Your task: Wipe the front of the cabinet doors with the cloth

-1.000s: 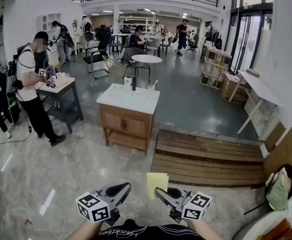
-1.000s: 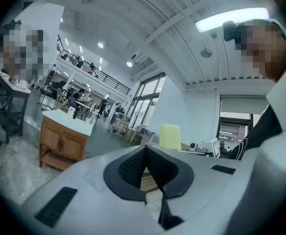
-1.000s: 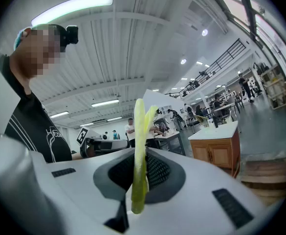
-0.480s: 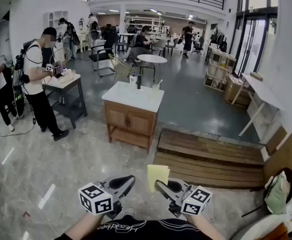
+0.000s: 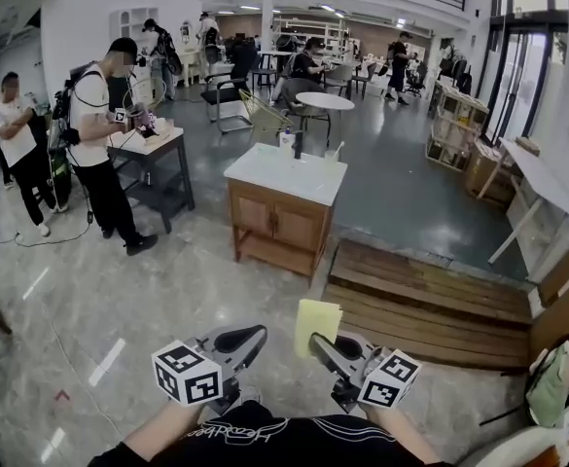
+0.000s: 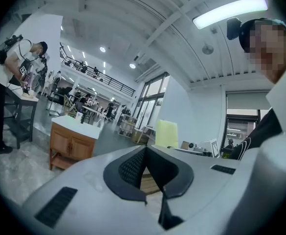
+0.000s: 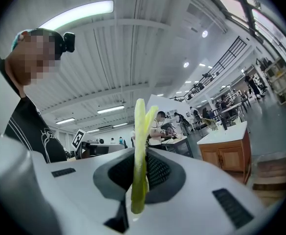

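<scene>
The right gripper (image 5: 320, 345) is clamped on the cloth (image 5: 318, 321), a thin, pale yellow rectangle that stands upright out of its tips. In the right gripper view the cloth (image 7: 140, 131) shows edge-on as a soft folded strip pinched between the dark ribbed pads. The left gripper (image 6: 145, 150) is closed, its curved black pads meeting at the tips with nothing between them. Both are held low in front of the person, side by side and well apart from the cabinet (image 5: 282, 224), which stands ahead across the glossy grey stone floor (image 5: 148, 300). The cabinet is a boxy piece of brown wood with a smooth white top and two panelled doors (image 5: 299, 230). Just to its right lies a flat deck of wooden planks (image 5: 430, 305)
</scene>
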Tool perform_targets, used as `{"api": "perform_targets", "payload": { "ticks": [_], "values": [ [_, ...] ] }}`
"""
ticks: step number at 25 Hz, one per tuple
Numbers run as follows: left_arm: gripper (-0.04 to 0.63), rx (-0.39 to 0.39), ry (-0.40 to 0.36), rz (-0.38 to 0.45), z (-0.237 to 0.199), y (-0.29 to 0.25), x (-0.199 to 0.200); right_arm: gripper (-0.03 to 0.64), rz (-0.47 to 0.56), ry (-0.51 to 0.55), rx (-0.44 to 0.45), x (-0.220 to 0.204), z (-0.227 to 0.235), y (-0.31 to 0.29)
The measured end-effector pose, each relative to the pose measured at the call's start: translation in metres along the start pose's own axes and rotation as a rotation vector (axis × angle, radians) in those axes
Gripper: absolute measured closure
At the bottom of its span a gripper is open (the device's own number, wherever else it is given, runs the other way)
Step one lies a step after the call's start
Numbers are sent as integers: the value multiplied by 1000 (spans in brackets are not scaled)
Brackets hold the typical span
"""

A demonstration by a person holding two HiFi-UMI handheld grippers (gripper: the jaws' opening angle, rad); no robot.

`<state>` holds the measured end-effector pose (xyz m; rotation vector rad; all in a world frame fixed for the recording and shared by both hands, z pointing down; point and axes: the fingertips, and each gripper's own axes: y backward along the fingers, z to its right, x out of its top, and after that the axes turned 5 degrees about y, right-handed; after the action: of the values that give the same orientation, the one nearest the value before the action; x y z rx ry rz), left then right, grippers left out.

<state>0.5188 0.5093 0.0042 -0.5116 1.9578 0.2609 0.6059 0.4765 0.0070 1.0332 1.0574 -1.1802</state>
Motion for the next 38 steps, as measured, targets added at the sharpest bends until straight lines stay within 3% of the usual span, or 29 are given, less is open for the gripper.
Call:
{"api": "perform_targets", "payload": {
  "ticks": [7, 12, 20, 27, 38],
  "values": [
    [590, 26, 40, 16, -36, -3, 8, 577, 0, -47, 2, -9, 20, -28],
    [590, 53, 88, 7, -86, -5, 12, 577, -22, -84, 2, -22, 46, -72],
    [590, 122, 192, -33, -237, 0, 26, 577, -78, -173, -34, -63, 108, -194],
    [590, 92, 201, -71, -359, -14, 80, 577, -74, -207, -115, -60, 169, -313],
    [591, 57, 189, -73, -466, -14, 129, 577, -62, -150, -176, -50, 210, -416]
  ]
}}
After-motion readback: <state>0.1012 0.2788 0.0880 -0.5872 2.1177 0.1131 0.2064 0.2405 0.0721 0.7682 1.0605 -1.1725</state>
